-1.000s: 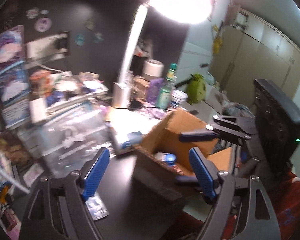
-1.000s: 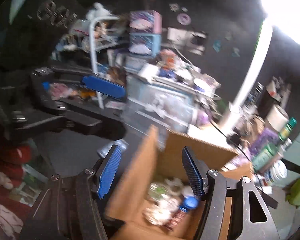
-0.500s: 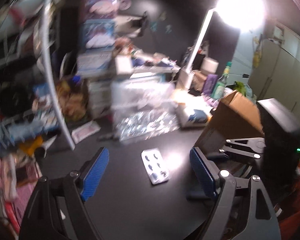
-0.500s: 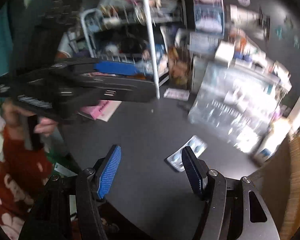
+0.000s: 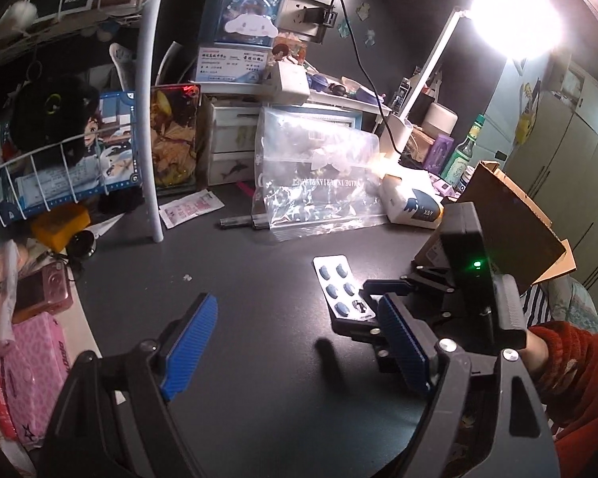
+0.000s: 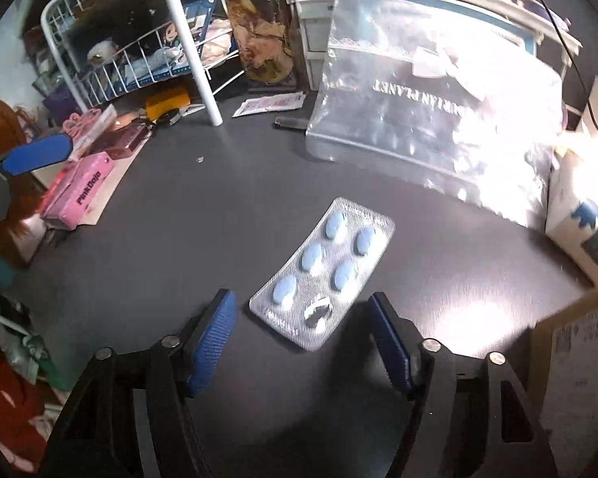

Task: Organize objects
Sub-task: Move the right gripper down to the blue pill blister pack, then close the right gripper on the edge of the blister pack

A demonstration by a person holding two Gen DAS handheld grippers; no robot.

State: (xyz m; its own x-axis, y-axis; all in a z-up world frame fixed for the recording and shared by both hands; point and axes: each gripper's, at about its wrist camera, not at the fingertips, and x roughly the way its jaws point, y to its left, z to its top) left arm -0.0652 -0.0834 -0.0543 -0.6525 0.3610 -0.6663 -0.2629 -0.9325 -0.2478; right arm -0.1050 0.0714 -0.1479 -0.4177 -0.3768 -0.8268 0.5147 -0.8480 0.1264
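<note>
Your right claw [image 6: 301,338] hangs just above the dark counter [image 6: 171,239], its jaws apart and just widened further, gripping nothing; the near end of the blister pack [image 6: 323,273] lies flat between the blue pads, untouched. You look to be lining up the pick. Next, I'd judge, you need to drop lower and close across the pack's narrow width, a thin flat thing that may slip. Count one pack: five blue pills, one pocket burst. Your left claw [image 5: 295,348] is wide apart and empty, over bare counter beside the pack. Farther on: one clear plastic bag [image 6: 430,119] behind the pack, and one cardboard box [image 5: 510,223] to the right, the likely destination.
</note>
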